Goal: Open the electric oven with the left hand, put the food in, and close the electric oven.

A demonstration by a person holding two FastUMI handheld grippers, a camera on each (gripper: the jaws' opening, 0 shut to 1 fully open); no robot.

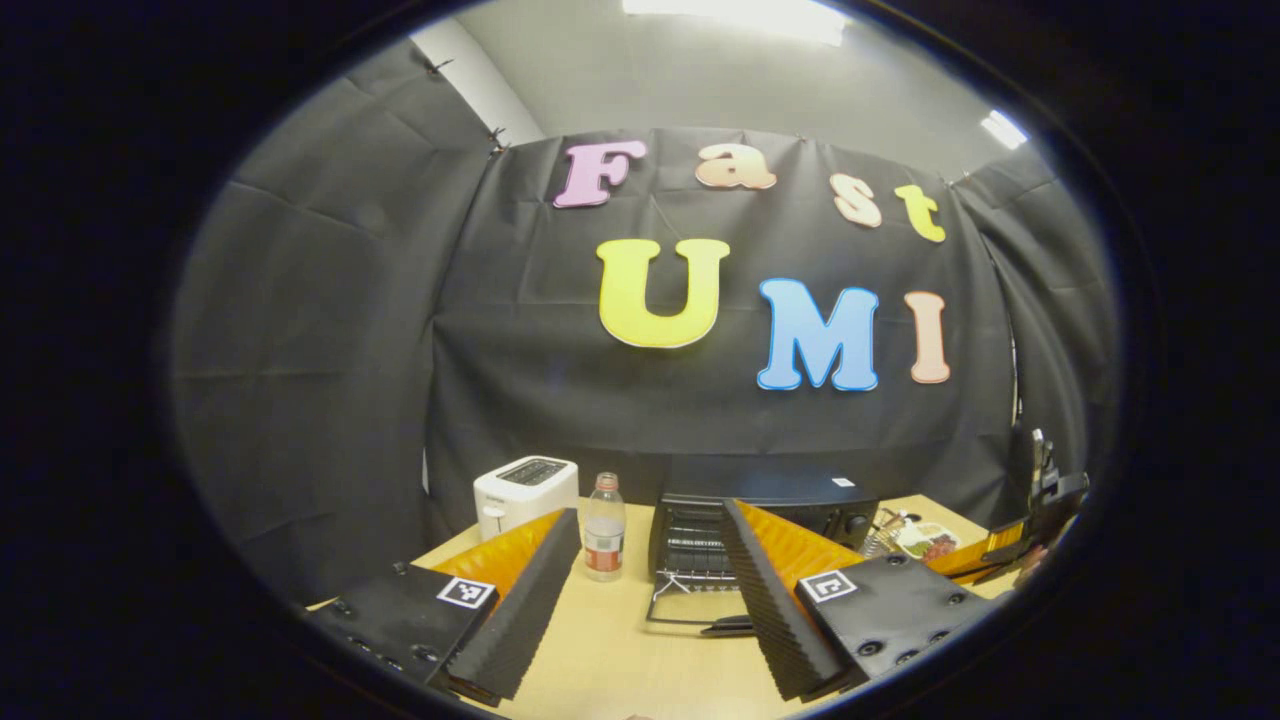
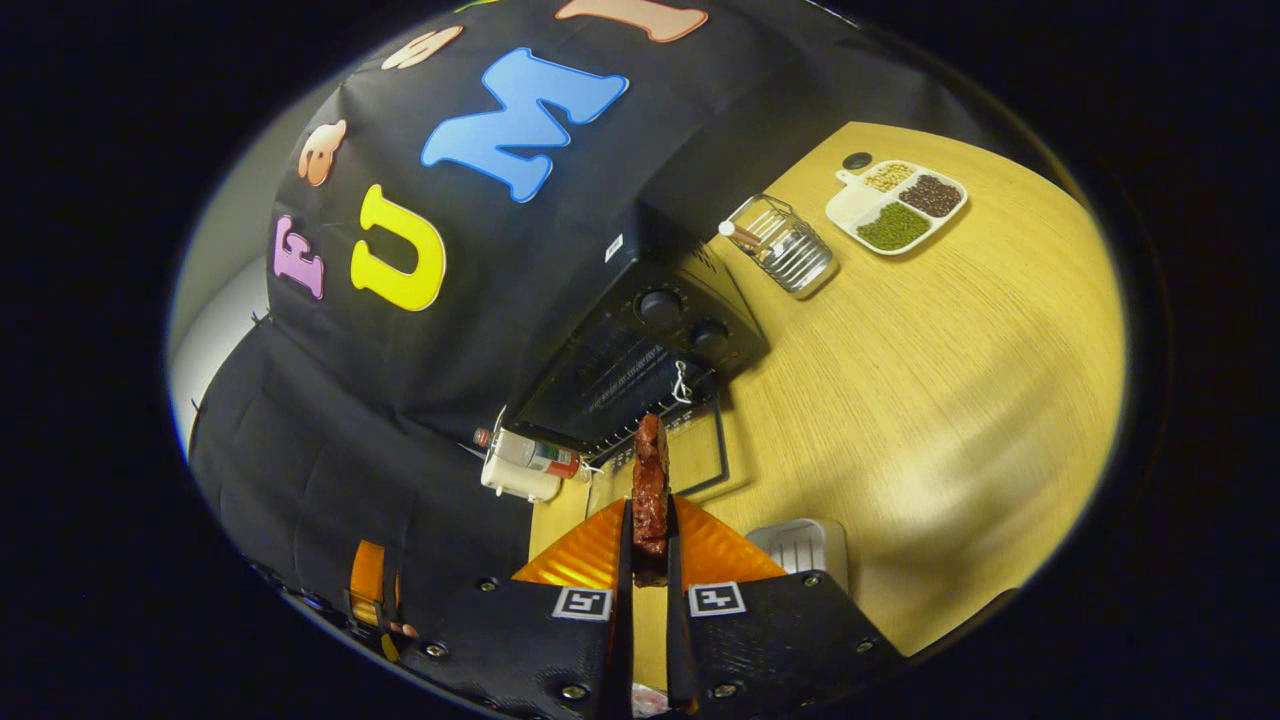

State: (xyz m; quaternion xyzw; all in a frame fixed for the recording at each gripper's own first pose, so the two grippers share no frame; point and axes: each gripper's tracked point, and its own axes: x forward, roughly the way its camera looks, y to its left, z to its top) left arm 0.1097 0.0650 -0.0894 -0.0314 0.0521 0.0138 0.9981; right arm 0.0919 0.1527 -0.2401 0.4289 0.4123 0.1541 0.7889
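Observation:
The black electric oven (image 1: 790, 500) stands at the back of the wooden table, its glass door (image 1: 690, 605) folded down flat in front of it. My left gripper (image 1: 650, 510) is open and holds nothing, hanging over the table short of the oven. In the right gripper view, my right gripper (image 2: 650, 510) is shut on a dark red strip of food (image 2: 650, 470) that sticks out past the fingertips. The strip points toward the oven (image 2: 640, 340) and its lowered door (image 2: 700, 450). The right gripper (image 1: 1035, 500) also shows at the far right of the left gripper view.
A white toaster (image 1: 525, 490) and a small bottle (image 1: 604, 527) stand left of the oven. Right of the oven are a wire basket (image 2: 785, 250) and a divided tray of beans (image 2: 895, 205). A white tray (image 2: 800, 545) lies close under the right gripper.

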